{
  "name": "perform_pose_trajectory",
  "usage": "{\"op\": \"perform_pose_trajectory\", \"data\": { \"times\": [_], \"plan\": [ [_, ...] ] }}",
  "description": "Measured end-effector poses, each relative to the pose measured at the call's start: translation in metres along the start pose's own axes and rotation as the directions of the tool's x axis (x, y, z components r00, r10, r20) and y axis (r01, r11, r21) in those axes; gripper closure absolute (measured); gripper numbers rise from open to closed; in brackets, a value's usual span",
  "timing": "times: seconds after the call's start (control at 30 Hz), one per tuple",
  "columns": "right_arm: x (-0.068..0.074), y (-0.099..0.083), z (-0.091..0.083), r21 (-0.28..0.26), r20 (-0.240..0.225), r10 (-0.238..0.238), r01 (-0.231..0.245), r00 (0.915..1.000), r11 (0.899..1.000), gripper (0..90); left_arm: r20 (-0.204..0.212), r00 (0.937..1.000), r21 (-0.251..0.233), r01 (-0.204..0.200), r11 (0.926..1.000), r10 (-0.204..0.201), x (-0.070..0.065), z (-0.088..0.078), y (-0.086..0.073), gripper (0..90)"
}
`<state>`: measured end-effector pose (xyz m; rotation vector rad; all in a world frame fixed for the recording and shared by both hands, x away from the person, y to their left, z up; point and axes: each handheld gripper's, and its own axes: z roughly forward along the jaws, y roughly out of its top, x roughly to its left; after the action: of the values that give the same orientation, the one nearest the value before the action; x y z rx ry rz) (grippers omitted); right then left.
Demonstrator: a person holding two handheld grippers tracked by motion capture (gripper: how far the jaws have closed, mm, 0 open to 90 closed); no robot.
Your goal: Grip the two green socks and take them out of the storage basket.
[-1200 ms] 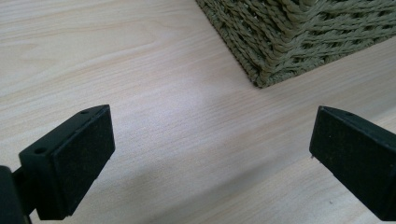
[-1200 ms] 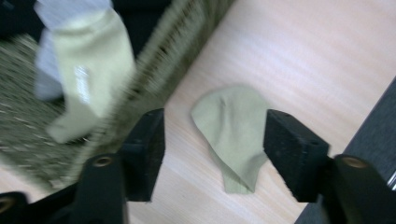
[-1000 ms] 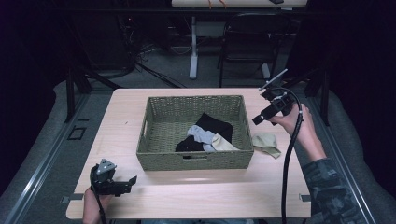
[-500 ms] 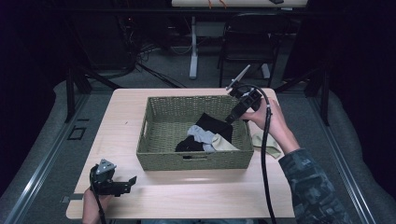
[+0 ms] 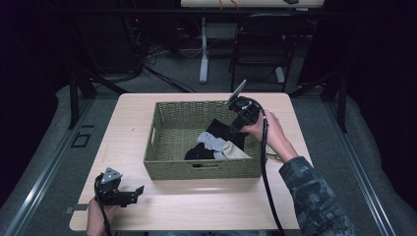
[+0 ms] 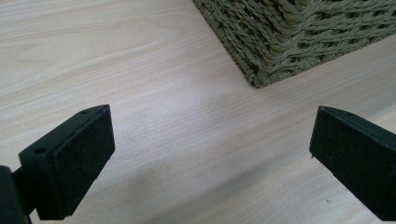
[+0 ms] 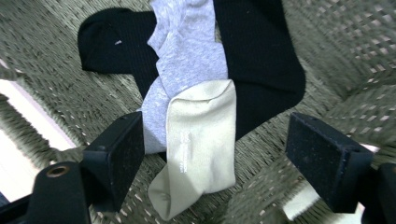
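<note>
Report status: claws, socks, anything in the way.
Both claws open: left claw idle on table, right claw over basket. Cream sock between its jaws. No obstruction.

Bare table (image 5: 128, 123) lies left of the basket (image 5: 172, 147), whose walls enclose the socks (image 7: 196, 93).

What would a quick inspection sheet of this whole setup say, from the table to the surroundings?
Surface: light wooden table, bare around the basket.
Job's things: woven basket holding a black sock, a grey sock across it, and a cream sock on top nearest the right gripper; another pale sock lies on the table outside the basket's right wall.
Clutter: nothing seen.
Grippers: left gripper open, low over the table's near left corner; right gripper open, above the socks in the basket.
Cables: a black cable trails from the right gripper toward the person.
Surroundings: dark room, chair and table legs beyond.
</note>
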<state>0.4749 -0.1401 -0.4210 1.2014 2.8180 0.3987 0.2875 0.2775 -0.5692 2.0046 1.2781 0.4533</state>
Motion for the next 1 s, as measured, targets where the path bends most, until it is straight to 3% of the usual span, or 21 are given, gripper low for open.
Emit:
{"op": "perform_pose_trajectory", "data": {
  "times": [0.47,0.7,0.87,1.0],
  "plan": [
    [0.003,0.007,0.053,0.082,-0.022,0.027,-0.025,0.9994,0.996,15.6,-0.003,1.0,-0.002,0.001,1.0,-0.001,0.0,0.0,0.0,0.2],
    [0.009,0.009,0.076,0.111,-0.032,0.033,-0.029,0.9989,0.993,21.6,-0.004,1.0,0.001,0.001,1.0,-0.001,0.001,-0.001,0.0,0.1],
    [0.01,0.011,0.088,0.138,-0.014,0.016,-0.014,0.9998,0.99,31.6,-0.002,1.0,-0.002,0.001,1.0,-0.001,0.001,-0.001,0.0,0.1],
    [0.01,0.011,0.096,0.145,-0.009,0.034,-0.032,0.9994,0.989,37.3,-0.001,1.0,-0.002,0.001,1.0,-0.001,0.001,-0.001,-0.001,0.1]
  ]
}}
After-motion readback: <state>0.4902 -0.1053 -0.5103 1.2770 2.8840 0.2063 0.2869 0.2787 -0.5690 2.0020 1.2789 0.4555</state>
